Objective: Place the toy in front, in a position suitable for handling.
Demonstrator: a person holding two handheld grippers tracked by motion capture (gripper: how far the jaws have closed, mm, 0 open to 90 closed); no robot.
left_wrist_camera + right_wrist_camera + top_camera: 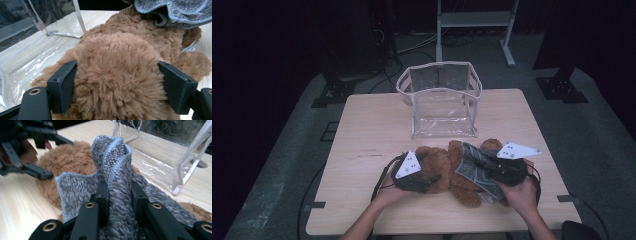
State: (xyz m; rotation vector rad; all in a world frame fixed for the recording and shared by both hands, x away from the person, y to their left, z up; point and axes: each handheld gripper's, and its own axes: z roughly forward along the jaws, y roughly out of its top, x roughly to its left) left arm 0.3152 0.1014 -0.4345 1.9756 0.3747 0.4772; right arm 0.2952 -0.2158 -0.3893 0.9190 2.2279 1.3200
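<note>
A brown teddy bear (444, 167) lies across the near part of the wooden table (372, 120). A grey knitted garment (474, 167) is bunched over its right half. My left gripper (432, 179) comes in from the left. In the left gripper view its jaws (120, 85) press into both sides of a rounded furry part of the bear (117, 62). My right gripper (486, 169) is shut on a raised fold of the grey garment (112, 155), which stands up between its jaws (120, 187). The left gripper (53, 157) also appears at the upper left of the right gripper view.
A clear plastic bag (442, 100) with a white rim stands open at the back middle of the table, just behind the bear. Its wall (30, 50) is close on the left of my left gripper. A metal stand (474, 20) is on the floor behind the table.
</note>
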